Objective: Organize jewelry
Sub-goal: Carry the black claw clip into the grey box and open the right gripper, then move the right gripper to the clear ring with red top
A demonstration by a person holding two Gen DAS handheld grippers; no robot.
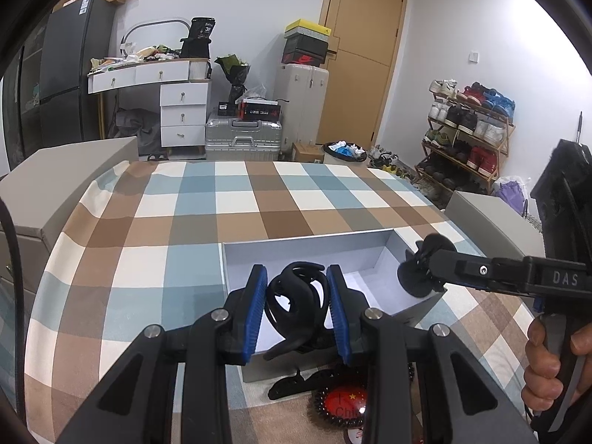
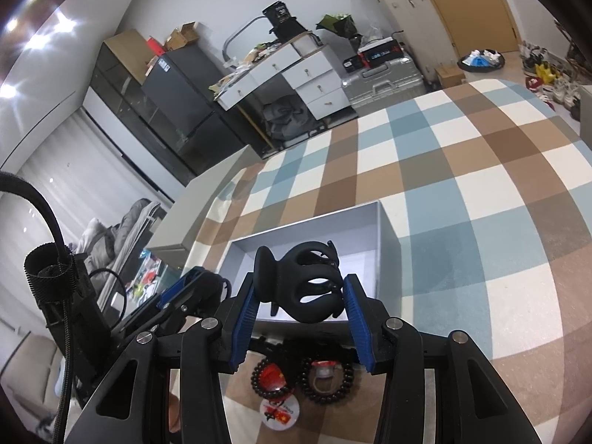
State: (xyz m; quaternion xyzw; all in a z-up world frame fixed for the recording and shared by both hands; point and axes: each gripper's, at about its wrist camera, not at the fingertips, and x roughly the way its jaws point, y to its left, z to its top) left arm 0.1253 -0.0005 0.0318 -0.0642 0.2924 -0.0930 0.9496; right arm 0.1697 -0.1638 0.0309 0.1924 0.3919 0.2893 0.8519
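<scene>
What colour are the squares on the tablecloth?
The tablecloth has brown, blue and white checks, clearest in the left wrist view.

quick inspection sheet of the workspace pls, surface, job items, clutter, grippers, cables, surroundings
surface: checked tablecloth in blue, brown and white covers the table.
job's things: open grey box; one black claw hair clip in the left gripper, another black claw clip in the right gripper; two dark bead bracelets and round red badges lie on the cloth near the box's front.
clutter: a further black clip lies on the cloth in front of the box.
grippers: left gripper shut on its clip over the box; right gripper shut on its clip at the box's right edge.
cables: black cable on the left gripper's body.
surroundings: shoe rack, silver suitcase, white drawers.
</scene>
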